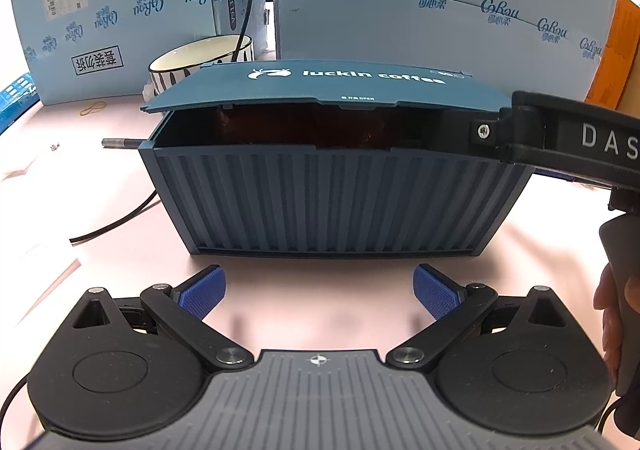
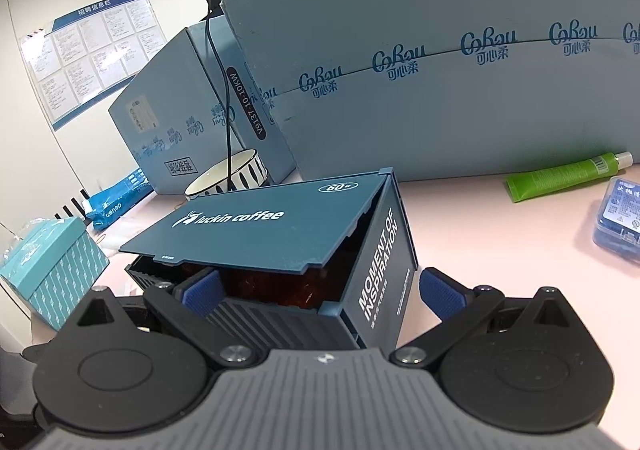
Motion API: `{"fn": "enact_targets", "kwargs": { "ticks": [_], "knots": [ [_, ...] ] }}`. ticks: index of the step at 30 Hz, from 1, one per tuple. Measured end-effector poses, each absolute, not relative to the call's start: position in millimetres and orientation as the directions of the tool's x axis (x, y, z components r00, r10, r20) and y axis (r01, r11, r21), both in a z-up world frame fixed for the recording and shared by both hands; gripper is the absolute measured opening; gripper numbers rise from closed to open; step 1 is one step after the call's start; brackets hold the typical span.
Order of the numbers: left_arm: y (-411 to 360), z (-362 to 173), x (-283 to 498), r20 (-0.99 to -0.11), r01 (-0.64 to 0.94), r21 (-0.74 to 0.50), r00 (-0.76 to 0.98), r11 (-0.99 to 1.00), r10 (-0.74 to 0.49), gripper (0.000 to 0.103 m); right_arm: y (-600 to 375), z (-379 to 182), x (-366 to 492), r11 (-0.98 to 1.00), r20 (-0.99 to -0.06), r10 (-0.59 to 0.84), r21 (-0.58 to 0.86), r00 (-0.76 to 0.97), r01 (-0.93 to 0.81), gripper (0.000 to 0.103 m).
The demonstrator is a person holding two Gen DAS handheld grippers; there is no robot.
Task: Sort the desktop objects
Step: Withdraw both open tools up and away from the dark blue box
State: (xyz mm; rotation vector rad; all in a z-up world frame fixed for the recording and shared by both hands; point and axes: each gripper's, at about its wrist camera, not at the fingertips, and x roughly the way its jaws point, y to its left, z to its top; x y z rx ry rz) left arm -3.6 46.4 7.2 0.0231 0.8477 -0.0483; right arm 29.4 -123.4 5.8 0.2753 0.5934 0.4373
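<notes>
Box (image 1: pixel 328 202) w/ lid (image 2: pixel 256 226) ajar: our right gripper (image 2: pixel 320 296), open, straddles its corner; left gripper (image 1: pixel 318 296) open, empty. Risk: a nudge tips the box.

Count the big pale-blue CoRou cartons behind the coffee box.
3. One carton at back left, a narrow one in the middle behind the bowl, a large one at right. More may be hidden behind.

Blue container-style box (image 1: pixel 332 198), lid (image 1: pixel 320 84) partly raised, set on pink surface (image 1: pixel 320 290). Left gripper (image 1: pixel 319 292) held spread open, near side, apart from box. Right gripper arm (image 1: pixel 560 134) reaching into box's right end. Striped bowl (image 1: pixel 192 58) seen far left.
</notes>
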Motion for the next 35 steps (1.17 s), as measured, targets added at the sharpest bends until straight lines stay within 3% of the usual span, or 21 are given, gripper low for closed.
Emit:
{"fn": "enact_targets", "kwargs": {
  "ticks": [28, 35],
  "knots": [
    [37, 10, 2, -0.791, 0.002, 0.005, 0.612, 1.0, 0.002, 0.103, -144, -1, 4, 0.891, -0.506, 0.426, 0.377, 0.75, -0.252, 0.103],
    [31, 13, 2, -0.799, 0.009, -0.004, 0.601, 1.0, -0.009, 0.103, -197, 1, -6, 0.939, -0.486, 0.269, 0.326, 0.832, -0.113, 0.103]
  ]
}}
